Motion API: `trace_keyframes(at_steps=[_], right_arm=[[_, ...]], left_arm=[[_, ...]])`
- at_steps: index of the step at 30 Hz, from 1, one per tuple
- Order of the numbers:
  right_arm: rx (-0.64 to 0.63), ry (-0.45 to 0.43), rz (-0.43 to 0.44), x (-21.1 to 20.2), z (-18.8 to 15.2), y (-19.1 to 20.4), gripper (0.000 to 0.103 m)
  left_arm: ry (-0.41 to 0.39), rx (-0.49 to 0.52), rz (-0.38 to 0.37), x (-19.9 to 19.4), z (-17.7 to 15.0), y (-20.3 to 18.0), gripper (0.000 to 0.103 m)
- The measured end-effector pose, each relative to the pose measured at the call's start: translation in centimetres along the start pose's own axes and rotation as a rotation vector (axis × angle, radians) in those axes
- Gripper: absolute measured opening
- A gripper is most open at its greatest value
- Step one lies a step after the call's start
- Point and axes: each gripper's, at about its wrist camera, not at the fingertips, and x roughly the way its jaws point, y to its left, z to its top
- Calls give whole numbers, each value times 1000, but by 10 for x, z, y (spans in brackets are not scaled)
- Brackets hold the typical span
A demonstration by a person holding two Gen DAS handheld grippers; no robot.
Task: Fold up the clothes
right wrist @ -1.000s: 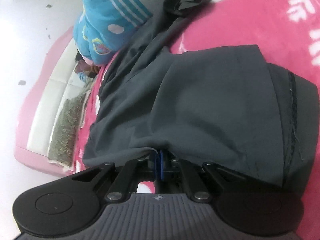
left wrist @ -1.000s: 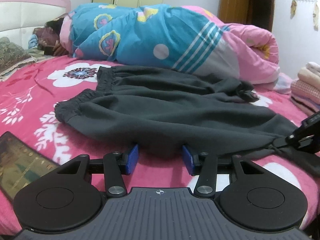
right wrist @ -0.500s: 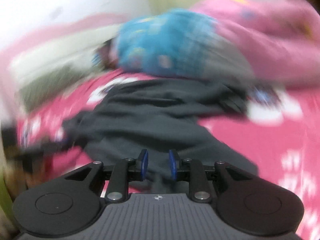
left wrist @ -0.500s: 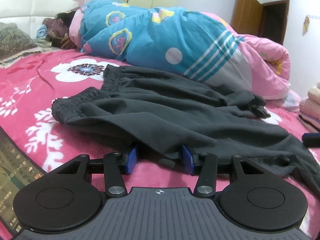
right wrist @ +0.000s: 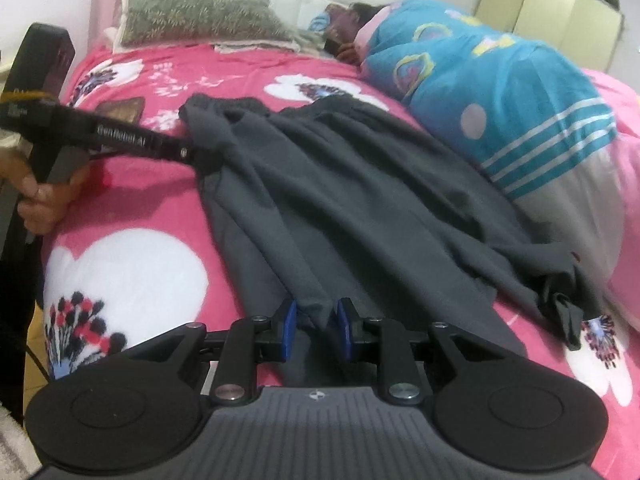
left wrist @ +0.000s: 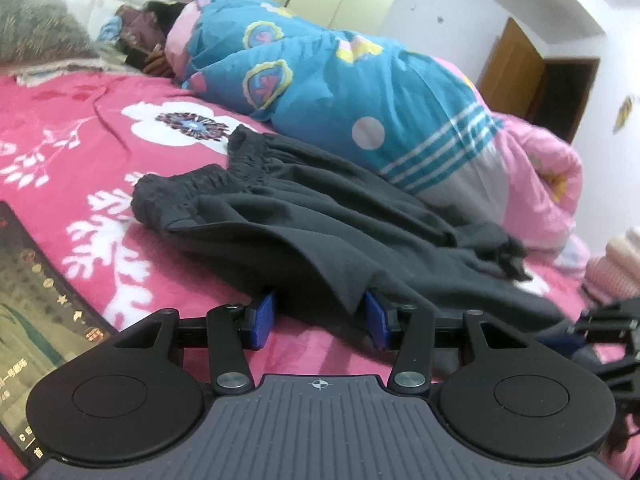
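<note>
Dark grey trousers (left wrist: 320, 224) lie spread on the pink flowered bed sheet (left wrist: 80, 152), with the elastic waistband toward the headboard. My left gripper (left wrist: 319, 318) is open at the trousers' near edge. A fold of cloth hangs over its right pad and the left pad is bare. From the right wrist view the left gripper (right wrist: 188, 154) touches the trousers (right wrist: 360, 200) near the waistband. My right gripper (right wrist: 317, 332) stands at the leg end. Its jaws are closing with a ridge of cloth between the pads, and a small gap still shows.
A person lies under a blue and pink quilt (left wrist: 360, 92) along the far side, right against the trousers. A lit phone (left wrist: 28, 320) rests on the sheet at the left. Folded pink cloths (left wrist: 616, 272) are stacked at the right. A pillow (right wrist: 200, 16) leans on the headboard.
My right gripper let go of the cloth it was shut on, rolled upright and swung to the leg end. The left gripper rolled a little and shifted along the trousers' edge.
</note>
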Motion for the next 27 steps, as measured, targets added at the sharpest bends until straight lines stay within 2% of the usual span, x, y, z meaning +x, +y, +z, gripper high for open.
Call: trace_keyframes(at_steps=[2,5,10,15,19,24,27], right_arm=[[5,0,-6,-3,-2,2,7],[20,-24,-8,-13,-3,6,2],[47,-63,7,-37,-7,17,1],[93,-115,-1,-59,-8,23,0],[192,-179,20,-73,-3,8,0],[224,-184,50,-74,-1,6,0],[235,-175,54,-73,-3,9,0]], left_arm=[[-15,-45,-9,-3,2,7,47],[-44,-132,-39,-11,5,20,47],[-65,-269,-109,-19,7,40,47],[-65,-292,-134,-21,7,43,48],[-58,-305,-168,-22,6,43,48],[-45,-318,-203,-16,6,39,47],[-39,-325,-226,-11,5,35,32]])
